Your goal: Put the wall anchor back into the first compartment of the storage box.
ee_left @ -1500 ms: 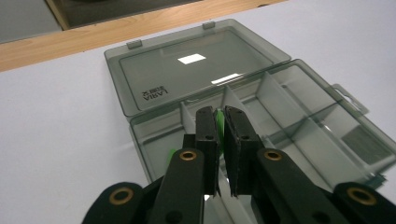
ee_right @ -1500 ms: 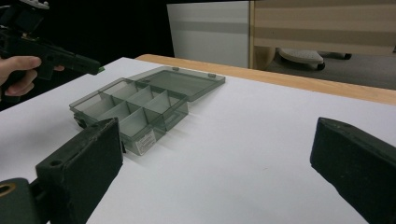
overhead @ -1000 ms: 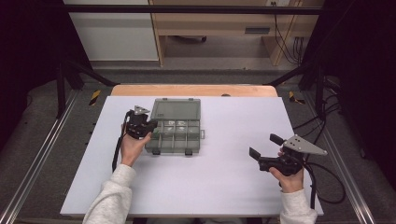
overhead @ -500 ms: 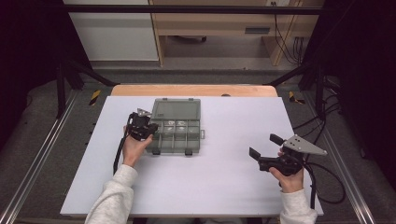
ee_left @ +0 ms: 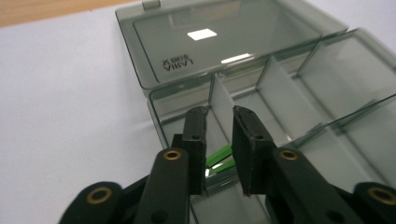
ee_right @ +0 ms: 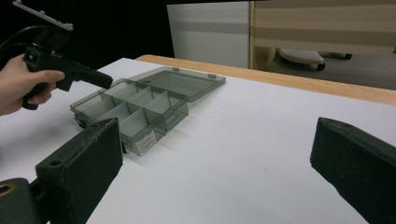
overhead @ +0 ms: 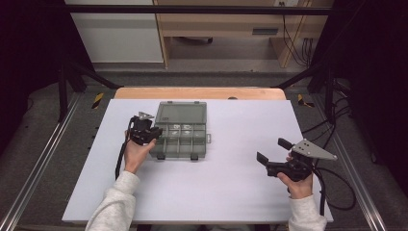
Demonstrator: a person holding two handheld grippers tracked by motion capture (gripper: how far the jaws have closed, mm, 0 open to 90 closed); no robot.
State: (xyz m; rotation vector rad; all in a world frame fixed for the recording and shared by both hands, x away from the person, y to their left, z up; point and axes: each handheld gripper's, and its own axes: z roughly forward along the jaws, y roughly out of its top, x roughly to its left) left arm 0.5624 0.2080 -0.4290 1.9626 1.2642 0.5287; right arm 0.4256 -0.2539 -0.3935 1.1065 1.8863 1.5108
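Two grippers — left gripper [ee_left: 218, 140] jaws narrowly parted over organizer box [overhead: 180, 129] edge, right gripper [overhead: 272, 159] wide.

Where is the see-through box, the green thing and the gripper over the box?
compartment box [overhead: 185, 139], high view, on a divider.
green strip [ee_left: 218, 156], left gripper view, on its upper edge.
left gripper [ee_left: 218, 122], left gripper view, between its fingertips.

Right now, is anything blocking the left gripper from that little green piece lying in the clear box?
Nothing visible does. The left gripper hangs over the near-left compartment of the open organizer box, jaws slightly apart after just opening, and the green piece lies in the gap below them. The lid is folded back out of the way.
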